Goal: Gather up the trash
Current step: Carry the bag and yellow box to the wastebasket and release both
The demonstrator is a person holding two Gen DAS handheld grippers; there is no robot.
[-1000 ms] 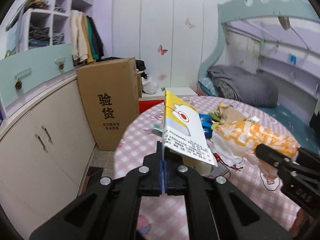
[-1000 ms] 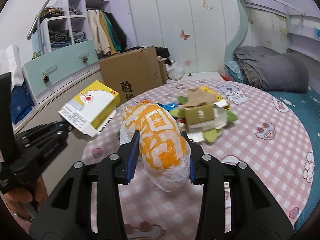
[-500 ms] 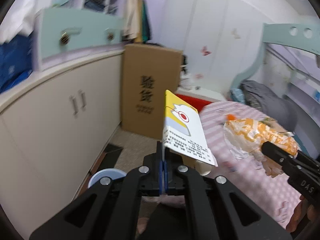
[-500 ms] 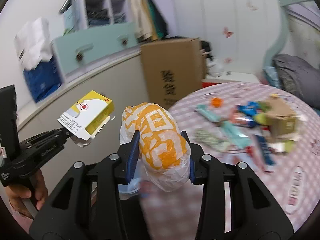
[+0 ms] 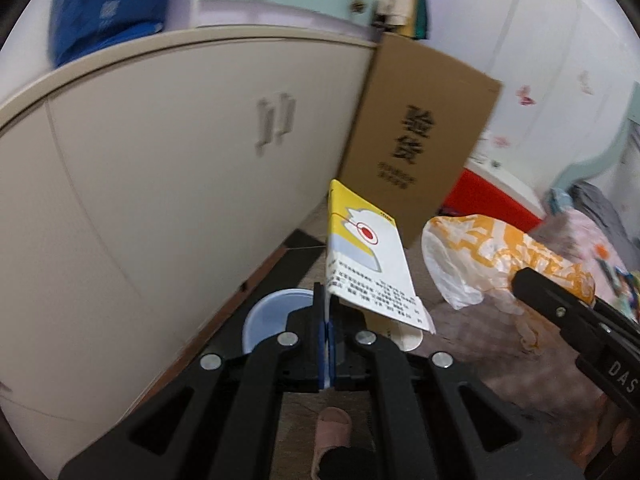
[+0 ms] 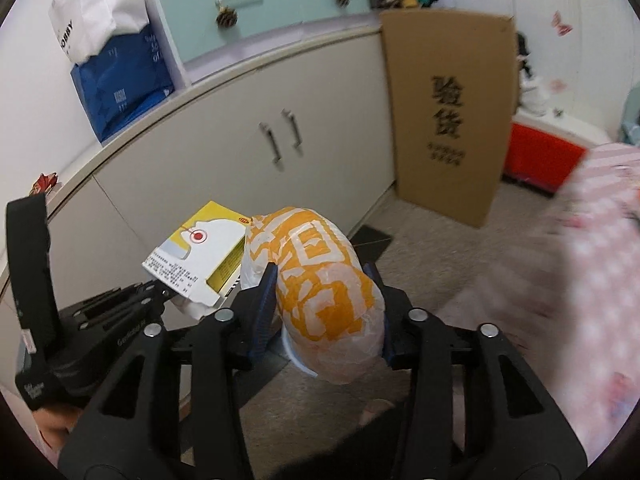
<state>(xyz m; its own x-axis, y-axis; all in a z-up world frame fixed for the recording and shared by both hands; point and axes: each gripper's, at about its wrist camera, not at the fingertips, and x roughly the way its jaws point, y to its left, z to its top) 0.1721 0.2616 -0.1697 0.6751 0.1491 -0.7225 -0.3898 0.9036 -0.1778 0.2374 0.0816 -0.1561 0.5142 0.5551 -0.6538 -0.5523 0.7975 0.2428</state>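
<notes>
My left gripper (image 5: 325,300) is shut on the flap of a yellow and white carton (image 5: 368,264), which sticks up and forward from the pads. Below it on the floor stands a pale blue round bin (image 5: 276,312), partly hidden by the fingers. My right gripper (image 6: 324,284) has an orange and white plastic bag (image 6: 320,280) bulging between its blue pads. Its jaws are opening, and both pads still touch the bag. A sliver of the bin's rim (image 6: 296,354) shows under the bag. The left gripper (image 6: 160,292) with the carton (image 6: 200,252) is close beside it on the left.
A beige cabinet (image 5: 160,160) runs along the left, and a tall cardboard box (image 5: 420,136) leans at its end. A red box (image 5: 488,196) sits behind. The table's pink checked cloth (image 6: 592,260) is at the right. A slippered foot (image 5: 332,428) is below.
Both grippers have swung left and down, away from the table toward the floor by the cabinet. The blue bin has come into view beneath them. The right jaws stand slightly wider.
</notes>
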